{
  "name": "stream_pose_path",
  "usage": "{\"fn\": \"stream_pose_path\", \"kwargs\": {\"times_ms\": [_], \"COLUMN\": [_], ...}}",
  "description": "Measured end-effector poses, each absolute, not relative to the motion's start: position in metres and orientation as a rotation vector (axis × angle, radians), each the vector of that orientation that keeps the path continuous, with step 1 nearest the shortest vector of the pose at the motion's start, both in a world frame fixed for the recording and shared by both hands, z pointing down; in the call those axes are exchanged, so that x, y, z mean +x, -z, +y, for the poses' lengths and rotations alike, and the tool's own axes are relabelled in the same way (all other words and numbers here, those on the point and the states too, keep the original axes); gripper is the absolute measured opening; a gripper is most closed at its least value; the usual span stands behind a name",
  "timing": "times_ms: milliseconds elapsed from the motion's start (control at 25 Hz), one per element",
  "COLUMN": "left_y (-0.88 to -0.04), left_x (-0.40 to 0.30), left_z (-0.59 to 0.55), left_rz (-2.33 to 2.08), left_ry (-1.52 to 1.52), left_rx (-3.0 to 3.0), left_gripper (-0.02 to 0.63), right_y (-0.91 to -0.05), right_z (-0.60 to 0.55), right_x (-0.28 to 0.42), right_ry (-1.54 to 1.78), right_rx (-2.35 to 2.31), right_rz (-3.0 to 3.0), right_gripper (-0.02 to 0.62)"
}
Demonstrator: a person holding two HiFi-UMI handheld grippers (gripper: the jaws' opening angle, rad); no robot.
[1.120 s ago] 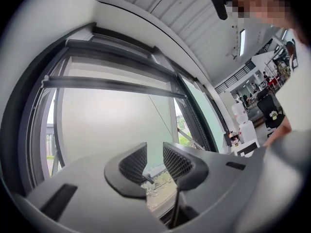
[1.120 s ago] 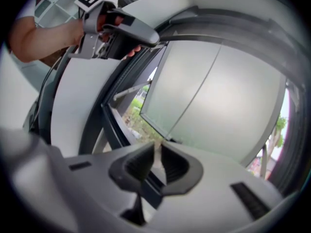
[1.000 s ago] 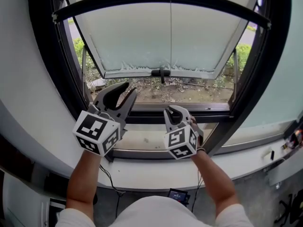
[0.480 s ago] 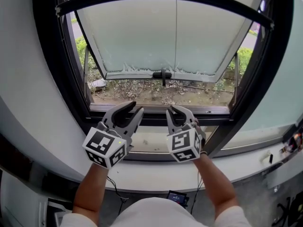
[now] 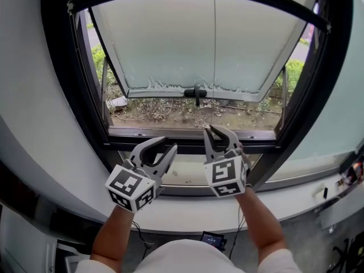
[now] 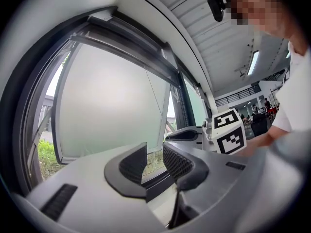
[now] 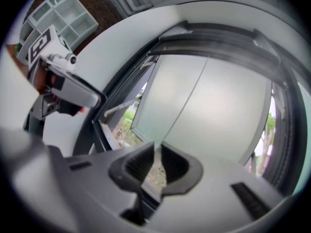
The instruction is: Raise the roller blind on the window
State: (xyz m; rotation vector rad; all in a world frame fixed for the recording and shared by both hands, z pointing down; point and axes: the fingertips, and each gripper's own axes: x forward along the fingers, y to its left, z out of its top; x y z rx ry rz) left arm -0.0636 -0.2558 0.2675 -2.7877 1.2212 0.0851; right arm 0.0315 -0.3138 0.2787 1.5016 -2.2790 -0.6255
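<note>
A thin blind cord (image 5: 214,50) hangs straight down in front of the frosted window pane (image 5: 170,38). Its lower end runs into my right gripper (image 5: 213,131), which is shut on it in front of the lower window frame. In the right gripper view the cord (image 7: 187,98) slants down into the narrow gap of the right gripper (image 7: 156,152). Lower and to the left, my left gripper (image 5: 168,143) stands open with nothing between its fingers, apart from the cord. The left gripper view shows the left gripper (image 6: 154,154) empty. The blind's roll itself is hidden.
The frosted sash is tilted outward, with a black handle (image 5: 196,91) at its bottom edge. A black window frame (image 5: 85,95) surrounds it and a pale sill (image 5: 187,215) runs below the grippers. Grass and shrubs lie outside. A person's head and shoulder (image 6: 291,81) fill the left gripper view's right side.
My left gripper has sunk and drifted right, still open. My right gripper has risen a little with the cord between its jaws.
</note>
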Motion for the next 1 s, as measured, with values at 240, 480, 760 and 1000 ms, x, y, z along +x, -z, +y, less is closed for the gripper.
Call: {"fn": "stream_pose_path", "kwargs": {"times_ms": [240, 480, 760, 1000], "left_y": [-0.269, -0.275, -0.279, -0.278], "left_x": [-0.062, -0.061, -0.061, -0.06], "left_z": [-0.249, -0.248, -0.25, -0.256], "left_rz": [1.207, 1.208, 1.21, 1.219], "left_ry": [-0.104, -0.103, -0.101, -0.12], "left_rx": [-2.808, -2.829, -2.84, -2.847], "left_gripper": [0.118, 0.118, 0.118, 0.118], "right_y": [-0.257, -0.246, -0.23, -0.222], "right_z": [-0.312, -0.312, -0.318, -0.321], "right_x": [0.029, 0.026, 0.025, 0.02], "right_ry": [0.662, 0.689, 0.706, 0.726], "right_rx": [1.521, 1.525, 1.535, 1.53], "right_rz": [-2.299, -2.312, -2.328, -2.339], "right_gripper": [0.055, 0.057, 0.055, 0.055]}}
